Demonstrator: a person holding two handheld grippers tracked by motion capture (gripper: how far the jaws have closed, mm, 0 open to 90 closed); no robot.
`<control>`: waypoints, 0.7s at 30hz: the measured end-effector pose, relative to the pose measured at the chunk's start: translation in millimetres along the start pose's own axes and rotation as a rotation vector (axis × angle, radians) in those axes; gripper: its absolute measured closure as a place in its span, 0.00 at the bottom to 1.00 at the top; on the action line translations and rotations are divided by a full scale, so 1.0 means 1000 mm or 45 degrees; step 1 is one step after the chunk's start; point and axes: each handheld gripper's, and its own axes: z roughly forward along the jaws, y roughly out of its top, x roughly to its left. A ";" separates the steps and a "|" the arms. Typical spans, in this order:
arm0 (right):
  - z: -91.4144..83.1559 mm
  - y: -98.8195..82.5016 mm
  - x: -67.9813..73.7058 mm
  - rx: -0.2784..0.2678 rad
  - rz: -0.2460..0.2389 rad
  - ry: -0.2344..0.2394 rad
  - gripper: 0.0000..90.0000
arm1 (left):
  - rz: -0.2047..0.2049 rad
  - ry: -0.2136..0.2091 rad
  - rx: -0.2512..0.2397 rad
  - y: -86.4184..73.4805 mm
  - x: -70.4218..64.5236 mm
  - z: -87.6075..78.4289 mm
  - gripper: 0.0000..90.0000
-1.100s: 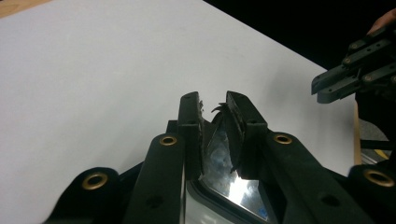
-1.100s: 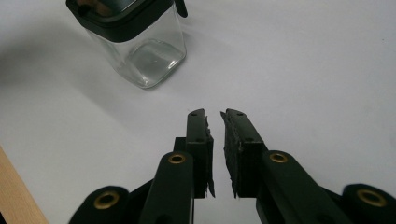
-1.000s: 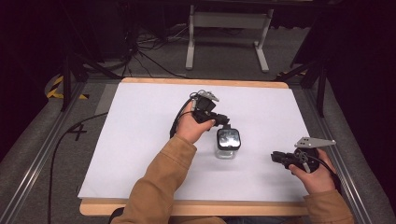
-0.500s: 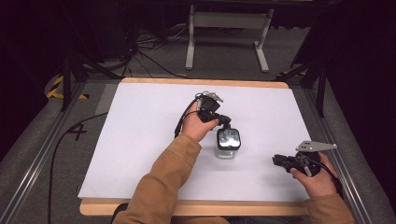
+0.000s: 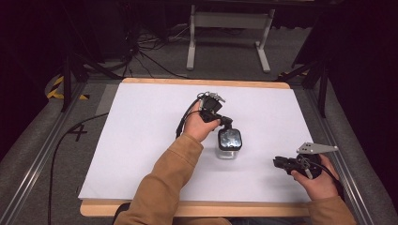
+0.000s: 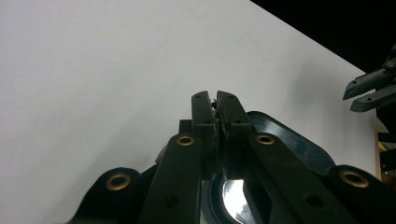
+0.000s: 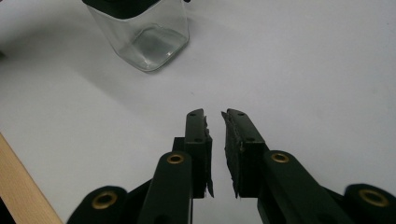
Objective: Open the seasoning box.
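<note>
A square clear glass jar [image 5: 228, 151] with a black lid [image 5: 229, 139] stands upright mid-table on the white sheet. My left gripper [image 5: 225, 123] reaches onto the lid's far edge from behind. In the left gripper view its jaws lie shut just above the glossy lid [image 6: 299, 149], the left gripper [image 6: 215, 100] holding nothing that I can make out. My right gripper [image 5: 278, 162] rests low near the table's right front, pointing left toward the jar. In the right gripper view the right gripper [image 7: 215, 115] stands narrowly open and empty, with the jar [image 7: 144, 35] ahead of it.
The white sheet [image 5: 141, 140] covers the wooden tabletop, whose front edge [image 7: 23, 182] lies close to my right gripper. A black cable [image 5: 51, 159] runs off the left side. A metal stand [image 5: 225, 28] sits on the floor beyond the table.
My left gripper has edged slightly right onto the lid's far edge. The right gripper has sunk a little toward the table. The jar has stayed put.
</note>
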 end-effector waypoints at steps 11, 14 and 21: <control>0.014 0.012 0.018 -0.046 -0.061 0.068 0.92 | -0.013 -0.015 -0.016 -0.002 0.001 -0.001 0.97; 0.024 0.022 0.028 -0.067 -0.100 0.117 0.97 | -0.025 -0.016 -0.031 -0.004 0.001 0.000 0.97; 0.045 0.039 0.044 -0.089 -0.157 0.186 1.00 | -0.035 -0.020 -0.042 -0.005 0.002 0.000 0.97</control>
